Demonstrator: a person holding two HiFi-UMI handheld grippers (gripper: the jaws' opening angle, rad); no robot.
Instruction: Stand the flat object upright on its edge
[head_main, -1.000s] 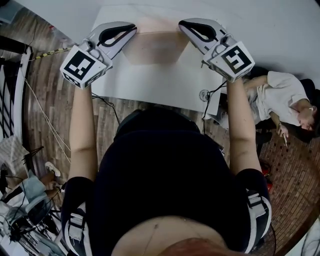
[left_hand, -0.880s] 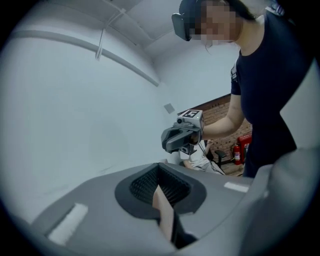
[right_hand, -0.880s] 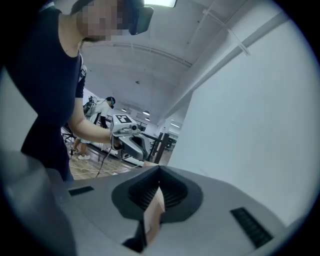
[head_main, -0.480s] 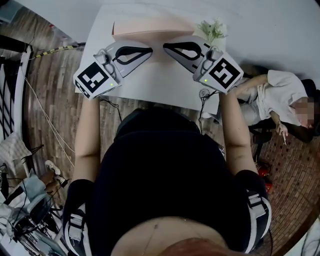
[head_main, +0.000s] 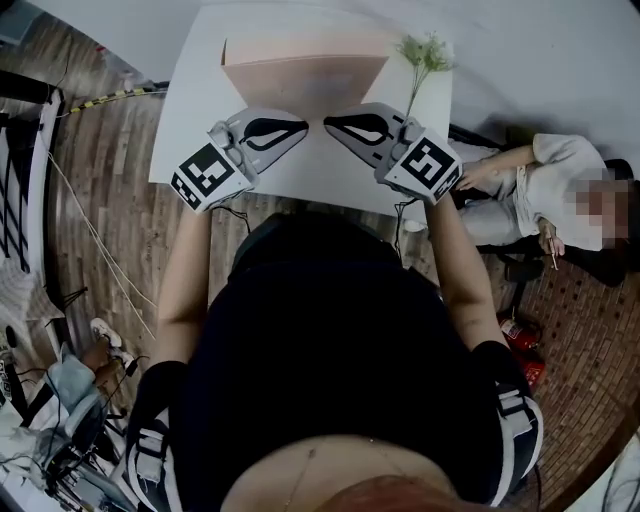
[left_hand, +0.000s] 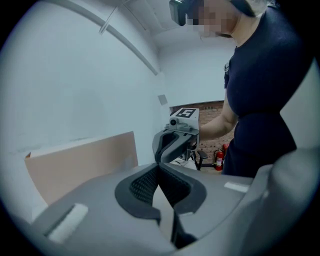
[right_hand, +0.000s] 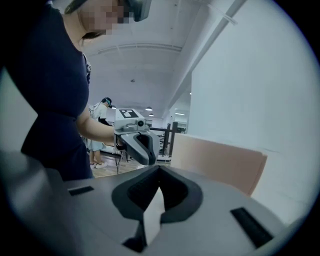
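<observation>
White table (head_main: 190, 120), flower sprig (head_main: 425, 55) beside board (head_main: 305, 80)

Grey plastic right gripper (right_hand: 159, 169) is sitting low centre, jaws pressing together with nothing between them. Matching grey left gripper (right_hand: 148, 159) (marker cube on top) is facing it, tips very close, contact unclear. Pale peach flat rectangular board (right_hand: 215, 162) is standing upright on its edge at right, before the white wall (right_hand: 250, 85).

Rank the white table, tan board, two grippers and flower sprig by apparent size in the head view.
1. white table
2. tan board
3. left gripper and right gripper: alike, no ranking; nearer the camera, so they rival the board
4. flower sprig
</observation>
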